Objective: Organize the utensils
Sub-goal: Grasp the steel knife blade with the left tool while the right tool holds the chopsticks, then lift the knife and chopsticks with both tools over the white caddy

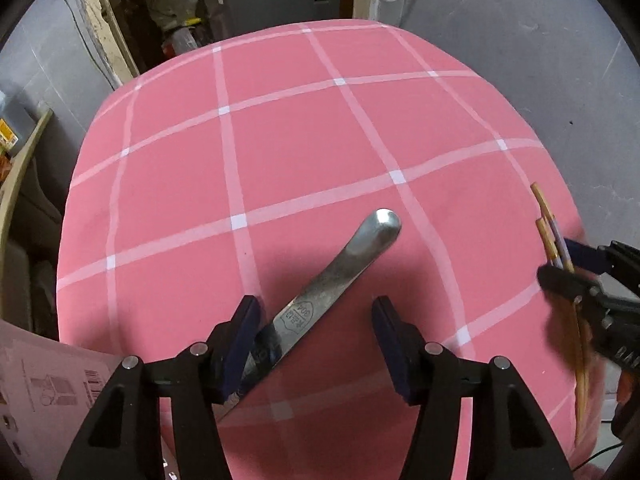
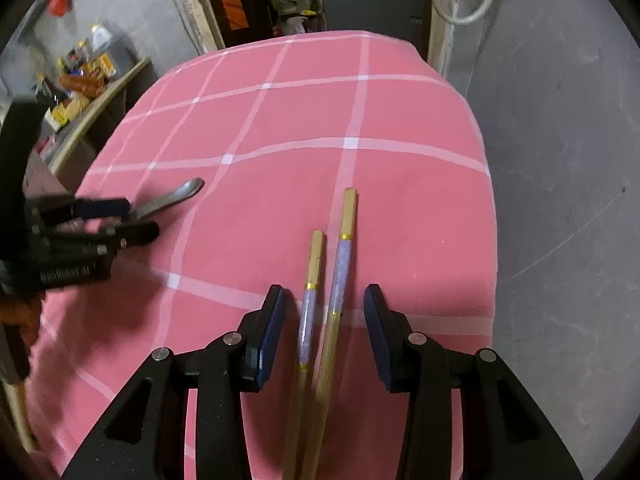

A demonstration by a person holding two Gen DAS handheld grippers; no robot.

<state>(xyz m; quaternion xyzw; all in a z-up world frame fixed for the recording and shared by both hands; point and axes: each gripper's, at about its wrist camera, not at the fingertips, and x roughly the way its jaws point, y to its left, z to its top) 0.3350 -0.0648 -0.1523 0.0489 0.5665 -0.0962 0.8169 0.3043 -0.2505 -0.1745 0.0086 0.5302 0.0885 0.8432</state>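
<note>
Tabletop (image 1: pixel 304 128) is covered with a pink cloth crossed by white grid lines.

Left hand-held gripper (image 1: pixel 316 320): jaws spread. A metal utensil handle (image 1: pixel 340 268) lies on the cloth between them, running diagonally from lower left to upper right, with its rounded end pointing away from the camera. The handle bears a small stamped mark near the near end. It sits close against the left finger (image 1: pixel 244 332); whether it touches the pad I cannot tell. The right finger stands clear of it. The working end of the utensil is hidden under the gripper body, so its type is not determinable.

Right hand-held gripper (image 2: pixel 324 320): jaws spread, neither pad pressing. A pair of wooden chopsticks (image 2: pixel 332 300) lies between the fingers, side by side, lengthwise along the gripper's axis. Each has a pale lilac band edged with thin gold rings. The right stick reaches further up the cloth than the left one. Their near ends run out of the bottom of the picture.

Relative placement: in the right wrist view, the left gripper and the metal handle are off to the left, well apart from the chopsticks. In the left wrist view, the chopsticks and the right gripper appear near the right edge of the cloth, blurred.

Surroundings: grey wall (image 2: pixel 560 160), cluttered shelf at left (image 2: pixel 80 76).
</note>
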